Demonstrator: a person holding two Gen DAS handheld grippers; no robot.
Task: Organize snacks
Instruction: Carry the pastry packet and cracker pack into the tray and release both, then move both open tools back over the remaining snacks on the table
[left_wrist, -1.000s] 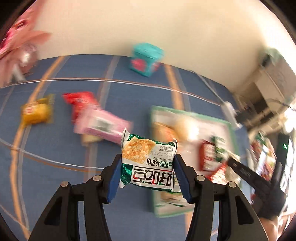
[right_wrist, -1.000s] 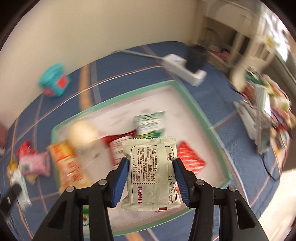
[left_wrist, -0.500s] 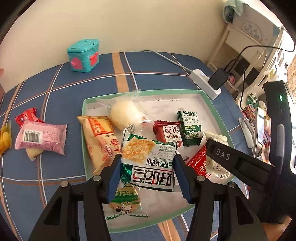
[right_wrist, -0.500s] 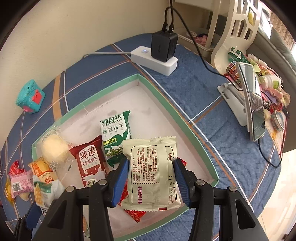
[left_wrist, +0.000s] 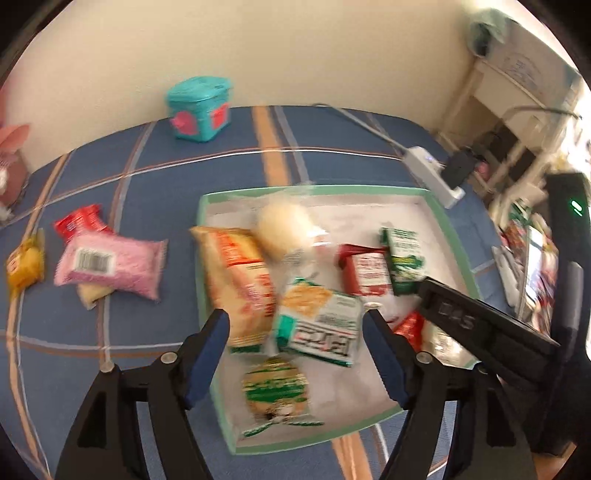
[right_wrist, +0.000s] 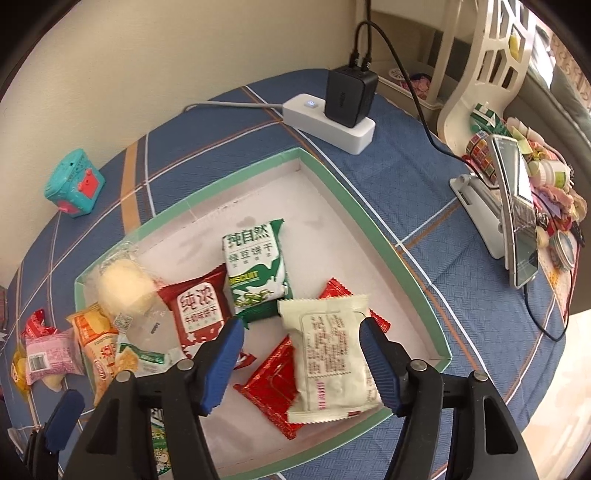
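**Both snacks just let go over tray**

L tongs (left_wrist: 297, 326) now spread wide; green cracker pack (left_wrist: 319, 326), blurred, prob. dropping into green-rimmed tray (left_wrist: 448, 236). R tongs (right_wrist: 301, 338) released too; cream packet (right_wrist: 332, 354) lies on red wrappers (right_wrist: 271, 387) inside. Pink pack (left_wrist: 109, 264) & others wait on tabletop (left_wrist: 155, 184).

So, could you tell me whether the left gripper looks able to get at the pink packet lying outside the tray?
Probably yes. The left gripper is open and holds nothing, and the pink packet lies on top of its small pile on the cloth, left of the tray, uncovered.
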